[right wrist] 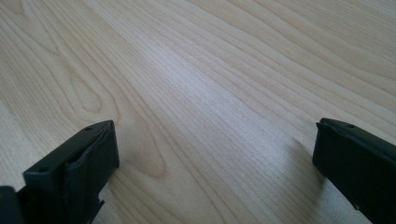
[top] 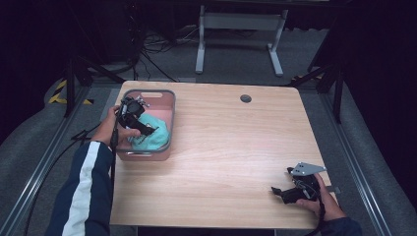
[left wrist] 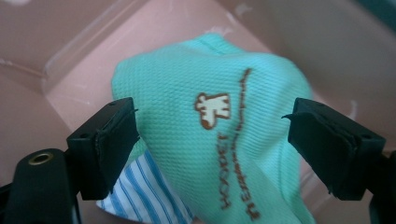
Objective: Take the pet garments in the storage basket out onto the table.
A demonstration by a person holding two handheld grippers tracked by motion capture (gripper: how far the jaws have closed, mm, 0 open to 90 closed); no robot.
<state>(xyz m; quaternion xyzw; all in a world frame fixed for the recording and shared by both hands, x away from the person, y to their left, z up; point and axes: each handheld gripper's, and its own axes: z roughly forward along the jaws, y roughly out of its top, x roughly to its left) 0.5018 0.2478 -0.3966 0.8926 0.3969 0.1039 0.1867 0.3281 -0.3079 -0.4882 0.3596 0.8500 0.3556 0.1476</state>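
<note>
Inside the pink bin (top: 168, 96) lies the mint-green cloth (left wrist: 210, 135), with the left gripper (left wrist: 210, 119) spread wide above it, fingers (left wrist: 109, 140) grasping nothing. Well apart, the right gripper (right wrist: 215, 149) rests released on the bare wooden surface (right wrist: 210, 70).

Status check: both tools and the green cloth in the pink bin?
Left tool open, poised over the green cloth, not gripping. Cloth lies in the pink bin atop a blue-striped cloth. Right tool open, low over bare table. Nothing in the way.
</note>
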